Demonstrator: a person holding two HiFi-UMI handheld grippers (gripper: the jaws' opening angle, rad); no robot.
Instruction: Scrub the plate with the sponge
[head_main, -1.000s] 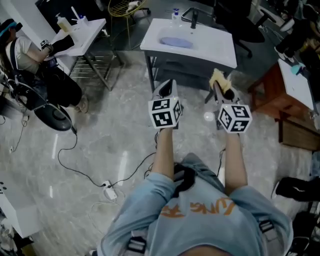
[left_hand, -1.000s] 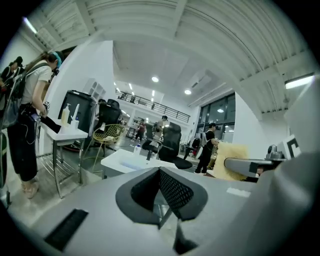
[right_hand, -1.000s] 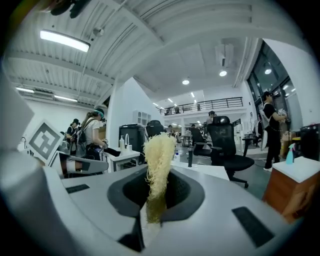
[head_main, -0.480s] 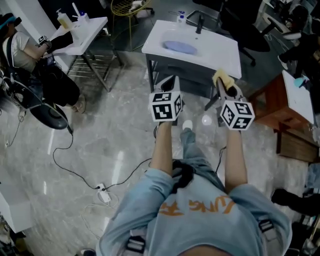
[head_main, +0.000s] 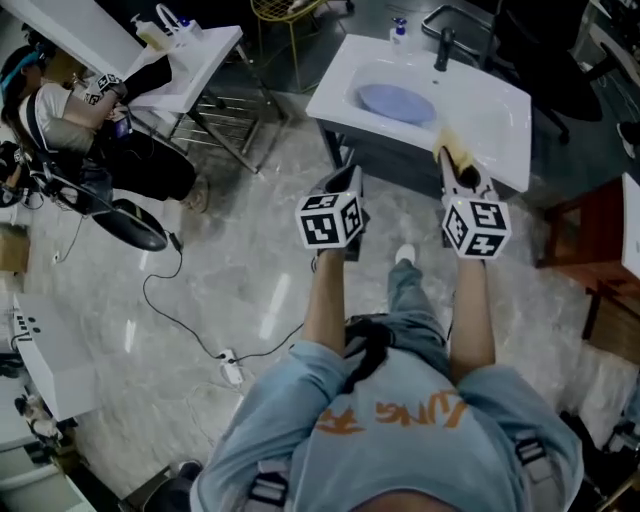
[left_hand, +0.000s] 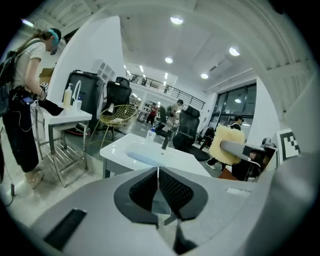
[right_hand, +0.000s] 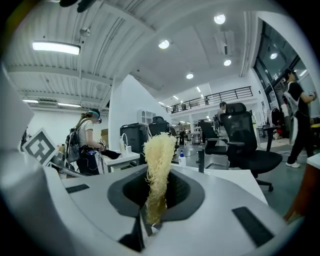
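A pale blue plate (head_main: 397, 102) lies in the basin of a white sink stand (head_main: 490, 120) at the top of the head view; the left gripper view shows the plate (left_hand: 144, 158) ahead of the jaws. My right gripper (head_main: 458, 172) is shut on a yellow fibrous sponge (head_main: 450, 150), which hangs over the sink's near edge. In the right gripper view the sponge (right_hand: 159, 162) stands up between the pads. My left gripper (head_main: 345, 180) is shut and empty (left_hand: 158, 176), held in front of the sink, left of the sponge (left_hand: 226, 145).
A black faucet (head_main: 443, 48) and a small bottle (head_main: 400, 30) stand at the sink's back. A second white table (head_main: 190, 55) with bottles and a person (head_main: 60, 110) are at the left. Cables and a power strip (head_main: 230, 370) lie on the marble floor. Brown furniture (head_main: 590, 260) stands at the right.
The person has stepped toward the sink, so it sits closer in view. Both grippers moved forward with it; the sponge now reaches the sink's near edge. Jaws unchanged.
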